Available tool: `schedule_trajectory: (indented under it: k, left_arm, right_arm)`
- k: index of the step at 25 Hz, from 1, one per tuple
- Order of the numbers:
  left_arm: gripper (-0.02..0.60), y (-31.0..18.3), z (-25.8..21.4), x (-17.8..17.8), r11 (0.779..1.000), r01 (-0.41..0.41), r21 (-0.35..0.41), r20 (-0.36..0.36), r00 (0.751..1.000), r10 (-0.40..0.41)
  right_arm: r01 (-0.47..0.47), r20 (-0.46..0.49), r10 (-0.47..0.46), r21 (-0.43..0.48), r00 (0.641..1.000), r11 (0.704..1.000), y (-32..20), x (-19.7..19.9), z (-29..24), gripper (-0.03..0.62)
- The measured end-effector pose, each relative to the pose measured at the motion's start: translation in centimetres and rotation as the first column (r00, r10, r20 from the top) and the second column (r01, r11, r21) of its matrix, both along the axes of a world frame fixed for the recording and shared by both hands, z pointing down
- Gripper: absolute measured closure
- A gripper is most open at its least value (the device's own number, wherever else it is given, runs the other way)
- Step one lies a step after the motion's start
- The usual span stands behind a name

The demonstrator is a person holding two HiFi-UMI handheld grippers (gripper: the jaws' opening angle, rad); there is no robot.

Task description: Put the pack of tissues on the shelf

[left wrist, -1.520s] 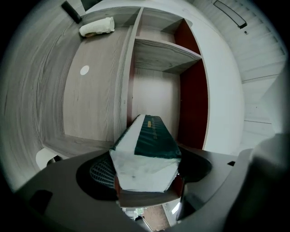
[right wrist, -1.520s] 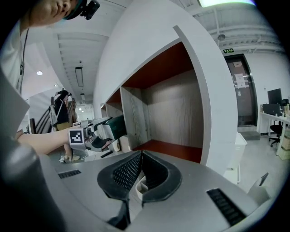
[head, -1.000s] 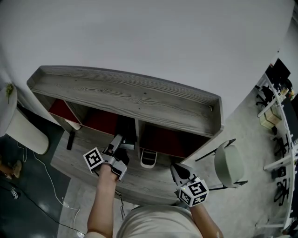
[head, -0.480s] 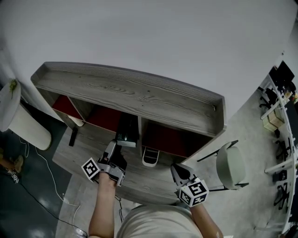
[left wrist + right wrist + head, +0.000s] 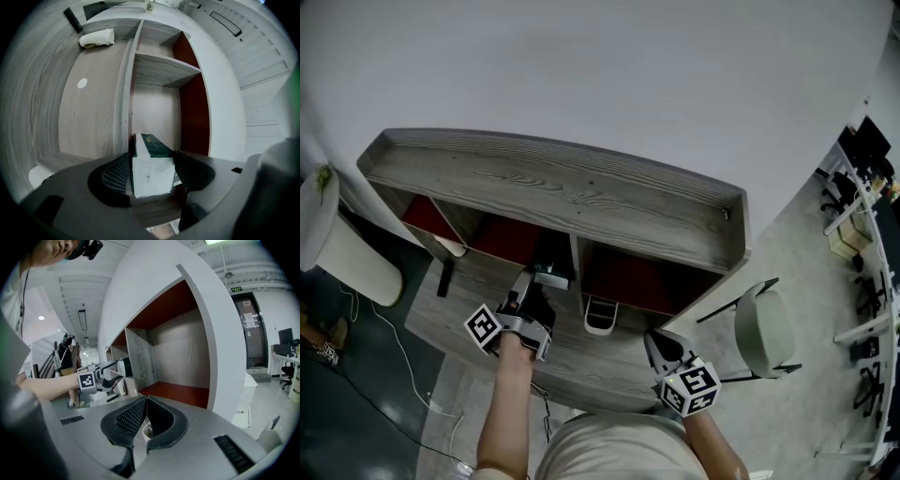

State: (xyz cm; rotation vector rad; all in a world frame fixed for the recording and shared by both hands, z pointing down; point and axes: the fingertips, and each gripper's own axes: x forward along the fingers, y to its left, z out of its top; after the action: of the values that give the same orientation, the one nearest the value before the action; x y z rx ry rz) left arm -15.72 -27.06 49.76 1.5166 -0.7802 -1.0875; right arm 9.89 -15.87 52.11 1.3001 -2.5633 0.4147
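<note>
L gripper (image 5: 152,163): jaws have just been closing and now pinch tissue pack (image 5: 149,176) at shelf (image 5: 159,70) front. We judge a re-grip, so placement is unfinished. R gripper (image 5: 144,420): jaws pressed together, empty.

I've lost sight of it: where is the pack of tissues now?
In the left gripper view, the pack of tissues sits between the left gripper's jaws, which have just been closing, beside the upright divider of the shelf.

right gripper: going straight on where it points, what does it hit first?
Probably the small white container, which shows just past the shut tips of the right gripper. Depth is unclear, so treat that as likely, not certain.
</note>
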Motion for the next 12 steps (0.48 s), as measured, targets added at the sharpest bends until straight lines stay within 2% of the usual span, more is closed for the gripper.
schedule_trajectory:
  k: [5, 9, 12]
  left_arm:
    - [0.272, -0.1, -0.1, -0.1, 1.0, 0.002, 0.004, 0.0, 1.0, -0.002]
    - [0.272, 0.8, 0.1, -0.8, 0.999, 0.033, -0.014, 0.059, 0.998, -0.032]
    - [0.272, 2.1, 0.3, -1.4, 0.998, 0.053, -0.023, 0.074, 0.996, -0.051]
  right_arm:
    - [-0.009, 0.011, 0.009, -0.002, 1.0, 1.0, -0.2, 0.2, 0.0, 0.563]
    - [0.006, 0.018, -0.006, -0.009, 1.0, 1.0, -0.3, -0.1, 0.1, 0.563]
    - [0.032, 0.024, -0.031, -0.018, 0.999, 0.999, -0.5, -0.6, 0.3, 0.563]
